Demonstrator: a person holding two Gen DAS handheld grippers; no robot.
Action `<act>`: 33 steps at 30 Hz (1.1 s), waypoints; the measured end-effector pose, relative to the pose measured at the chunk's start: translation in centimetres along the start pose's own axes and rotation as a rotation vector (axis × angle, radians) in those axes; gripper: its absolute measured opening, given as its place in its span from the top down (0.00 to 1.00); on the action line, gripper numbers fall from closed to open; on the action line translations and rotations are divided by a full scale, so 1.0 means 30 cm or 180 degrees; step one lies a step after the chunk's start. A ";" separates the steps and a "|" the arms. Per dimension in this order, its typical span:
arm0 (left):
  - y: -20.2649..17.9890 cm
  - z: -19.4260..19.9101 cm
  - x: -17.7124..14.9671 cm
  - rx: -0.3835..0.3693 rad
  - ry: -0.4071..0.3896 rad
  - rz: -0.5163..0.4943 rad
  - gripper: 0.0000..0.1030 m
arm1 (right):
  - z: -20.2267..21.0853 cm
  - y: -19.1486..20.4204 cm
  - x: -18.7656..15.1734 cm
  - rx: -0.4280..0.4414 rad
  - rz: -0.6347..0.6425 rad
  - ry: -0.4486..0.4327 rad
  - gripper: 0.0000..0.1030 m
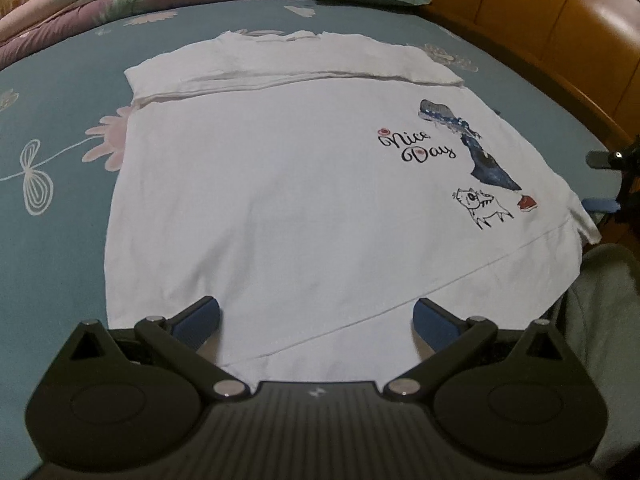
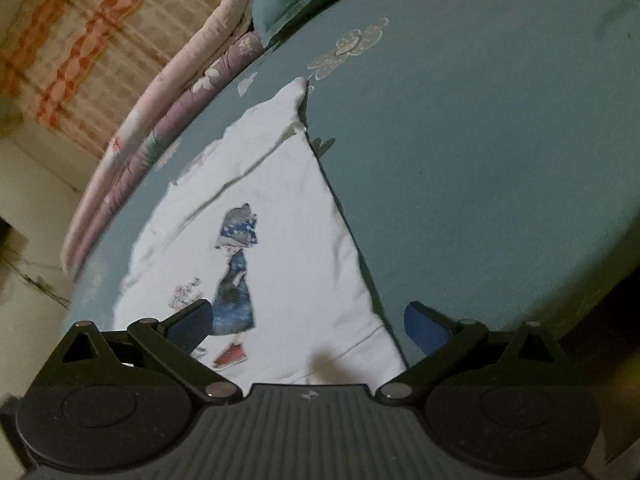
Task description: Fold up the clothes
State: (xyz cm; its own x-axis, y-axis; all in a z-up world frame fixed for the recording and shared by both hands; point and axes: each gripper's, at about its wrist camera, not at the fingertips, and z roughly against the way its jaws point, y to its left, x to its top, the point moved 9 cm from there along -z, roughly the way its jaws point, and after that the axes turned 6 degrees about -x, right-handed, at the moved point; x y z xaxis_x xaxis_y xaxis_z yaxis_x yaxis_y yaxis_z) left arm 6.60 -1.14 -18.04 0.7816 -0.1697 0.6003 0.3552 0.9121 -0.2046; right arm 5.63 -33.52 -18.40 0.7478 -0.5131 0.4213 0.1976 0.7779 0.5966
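The white T-shirt point(image 1: 280, 184) lies flat on the bed sheet point(image 1: 52, 128), with one band folded over at 12 o'clock; further folds remain. The left gripper point(image 1: 316, 320) and right gripper point(image 2: 308, 324) both have jaws spread, holding nothing.

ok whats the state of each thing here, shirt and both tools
white printed t-shirt: lying flat on the teal bedsheet, far end folded over, print facing up
left tool: open, above the shirt's near hem, holding nothing
right tool: open, straddling the shirt's edge, holding nothing

Two low wrist views over the bed point(image 1: 60, 92), sharing the white shirt point(image 1: 280, 200).
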 end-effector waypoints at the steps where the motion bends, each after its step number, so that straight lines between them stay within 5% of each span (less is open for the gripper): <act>1: 0.001 0.000 0.000 -0.0007 -0.0003 0.0003 0.01 | 0.001 0.003 -0.005 0.0084 -0.0056 0.0099 0.00; 4: 0.003 0.002 0.001 -0.0027 -0.0013 0.0012 0.01 | 0.029 0.009 -0.030 -0.0075 0.0106 0.0292 0.00; 6: 0.004 0.003 0.001 -0.0040 -0.0019 0.0017 0.01 | 0.076 0.013 -0.017 -0.0257 0.0253 0.0158 0.00; 11: 0.001 -0.003 0.004 -0.0003 -0.0013 -0.0004 0.01 | 0.092 0.061 -0.014 0.0008 0.0223 0.0147 0.00; 16: 0.006 0.004 -0.001 -0.0036 -0.0030 0.0015 0.01 | -0.016 -0.019 -0.086 -0.0401 0.0215 0.0514 0.00; 19: 0.010 0.006 0.001 -0.0062 -0.0033 0.0045 0.01 | 0.003 -0.043 -0.093 -0.0662 0.0333 0.0428 0.00; 28: -0.034 0.026 0.041 -0.0148 -0.0140 0.0004 0.01 | 0.006 0.240 -0.077 -0.0065 0.0742 0.0164 0.00; 33: -0.055 0.023 0.043 0.0017 -0.0133 -0.0214 0.01 | -0.130 0.374 -0.151 -0.0352 0.1379 0.0085 0.00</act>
State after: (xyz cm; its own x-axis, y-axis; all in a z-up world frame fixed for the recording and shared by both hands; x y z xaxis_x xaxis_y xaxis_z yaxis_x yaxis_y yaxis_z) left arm 6.66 -2.60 -16.39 0.7339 -0.2151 0.6443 0.4034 0.9012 -0.1585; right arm 6.94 -21.04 -16.27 0.7923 -0.1230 0.5976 -0.0718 0.9538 0.2916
